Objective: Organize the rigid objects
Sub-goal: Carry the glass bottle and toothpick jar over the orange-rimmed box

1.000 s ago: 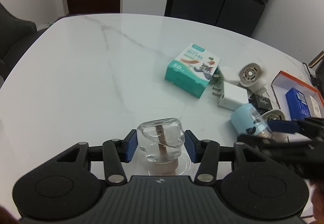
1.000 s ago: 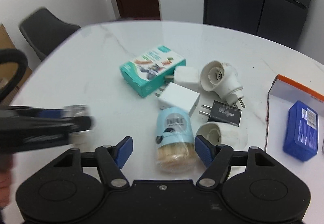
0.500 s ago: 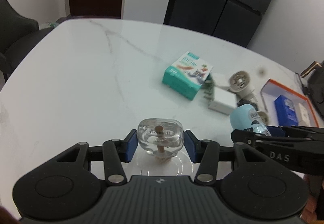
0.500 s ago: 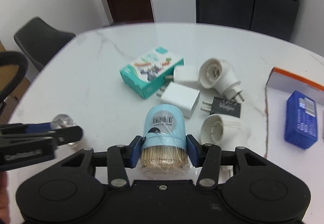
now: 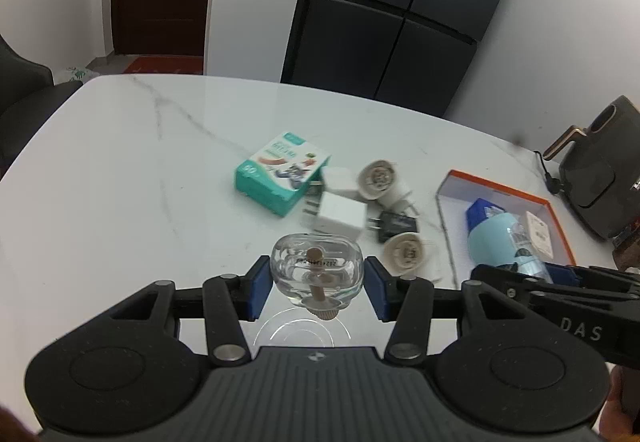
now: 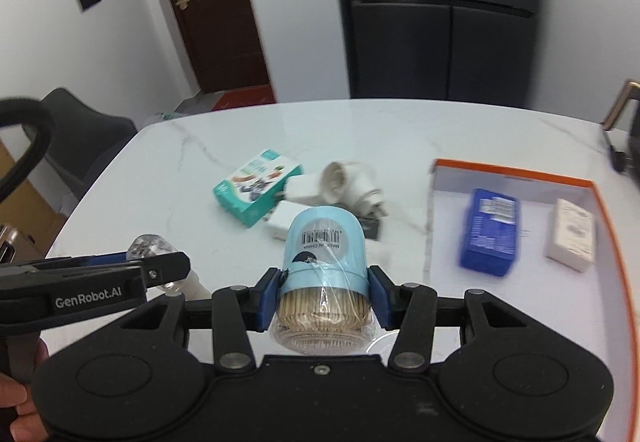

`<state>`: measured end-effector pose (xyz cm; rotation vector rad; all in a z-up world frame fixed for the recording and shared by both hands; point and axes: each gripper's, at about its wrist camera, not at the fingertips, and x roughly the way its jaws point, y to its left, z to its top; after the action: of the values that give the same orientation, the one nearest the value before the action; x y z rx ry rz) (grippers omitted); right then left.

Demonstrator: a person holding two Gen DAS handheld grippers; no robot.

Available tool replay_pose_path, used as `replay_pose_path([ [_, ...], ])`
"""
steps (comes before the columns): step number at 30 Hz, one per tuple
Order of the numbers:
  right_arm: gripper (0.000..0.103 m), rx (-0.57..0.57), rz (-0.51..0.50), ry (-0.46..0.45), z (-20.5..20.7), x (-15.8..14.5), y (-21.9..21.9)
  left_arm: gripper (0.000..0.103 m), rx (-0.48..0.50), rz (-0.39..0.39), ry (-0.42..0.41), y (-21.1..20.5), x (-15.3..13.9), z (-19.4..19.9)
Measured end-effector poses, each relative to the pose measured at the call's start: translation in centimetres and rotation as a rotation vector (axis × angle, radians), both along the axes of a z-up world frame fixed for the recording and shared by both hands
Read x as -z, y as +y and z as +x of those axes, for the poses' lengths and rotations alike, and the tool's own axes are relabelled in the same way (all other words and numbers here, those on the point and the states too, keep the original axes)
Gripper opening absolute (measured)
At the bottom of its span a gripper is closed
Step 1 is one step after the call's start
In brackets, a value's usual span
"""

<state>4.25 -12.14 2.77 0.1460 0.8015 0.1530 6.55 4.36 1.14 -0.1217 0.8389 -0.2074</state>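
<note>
My left gripper (image 5: 316,292) is shut on a clear glass bottle (image 5: 316,274) with a tan wick and cap, held above the white marble table (image 5: 120,210). The same bottle (image 6: 150,248) shows at the left of the right wrist view. My right gripper (image 6: 323,296) is shut on a light-blue toothpick jar (image 6: 325,242), lifted off the table; that jar (image 5: 500,242) appears at the right of the left wrist view, in front of the orange-rimmed box (image 5: 496,188). Inside the box (image 6: 516,172) lie a blue packet (image 6: 490,230) and a small white box (image 6: 570,234).
On the table lie a teal carton (image 5: 282,172), white chargers (image 5: 342,212), a black plug (image 5: 396,226) and two round white adapters (image 5: 382,178). A dark appliance (image 5: 600,182) stands at the far right, a black fridge (image 6: 440,22) behind, and a chair (image 6: 80,138) at the left.
The right gripper closed on the toothpick jar and lifted it off the table. Both grippers rose and drew back with their loads, so the table looks farther away.
</note>
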Motion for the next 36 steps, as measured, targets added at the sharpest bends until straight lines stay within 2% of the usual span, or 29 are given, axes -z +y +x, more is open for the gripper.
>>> replay_pose_path([
  [12,0.057,0.061,0.003,-0.04,-4.0,-2.3,-5.7,0.05,0.027,0.008,-0.039,-4.7,-1.9,-2.6],
  [36,0.058,0.147,0.026,-0.055,-6.7,-3.3,-12.6,0.05,0.104,0.02,-0.046,-11.7,-2.6,-4.1],
])
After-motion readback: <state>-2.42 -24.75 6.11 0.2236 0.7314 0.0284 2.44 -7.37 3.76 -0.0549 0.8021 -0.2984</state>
